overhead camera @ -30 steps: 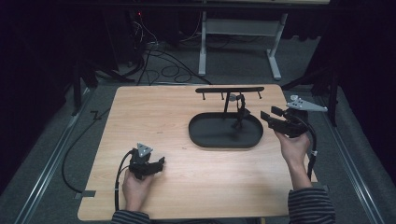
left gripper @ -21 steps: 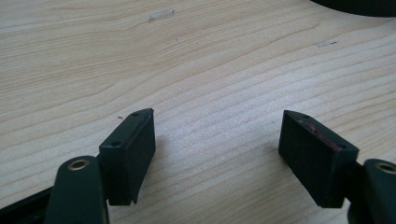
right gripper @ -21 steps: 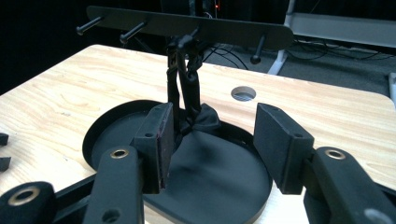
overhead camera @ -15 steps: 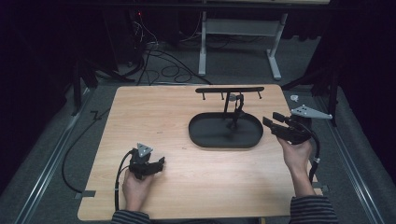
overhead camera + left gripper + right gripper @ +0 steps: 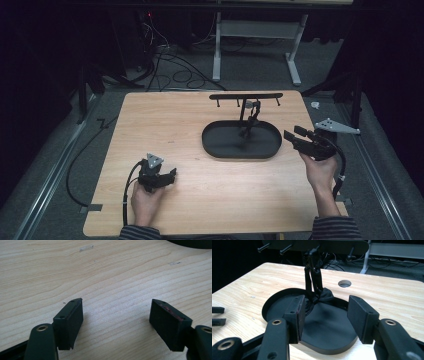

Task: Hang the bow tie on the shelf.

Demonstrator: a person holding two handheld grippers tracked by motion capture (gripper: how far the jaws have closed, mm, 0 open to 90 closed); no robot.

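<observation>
A: Black all over, that stand: an oval tray (image 5: 220, 147) toward the far right part of the tabletop (image 5: 190, 190), a post rising from it and a crossbar (image 5: 246, 96) with pegs on top. Why is the right gripper (image 5: 292, 138) aimed at it?

B: I'd say it's lining up on the dark strap (image 5: 313, 277) that hangs from a peg, its bunched end (image 5: 324, 295) resting in the tray. Jaws apart, nothing between them, just beside the tray's right rim.

A: And the left gripper (image 5: 170, 176)?

B: Parked near the front left edge, jaws spread over bare wood, holding nothing. Probably waiting.

A: Anything in the way?

B: The post stands right beside the strap, and the crossbar sits above it, so there's little room. A round hole (image 5: 344, 283) in the tabletop lies beyond the tray
</observation>
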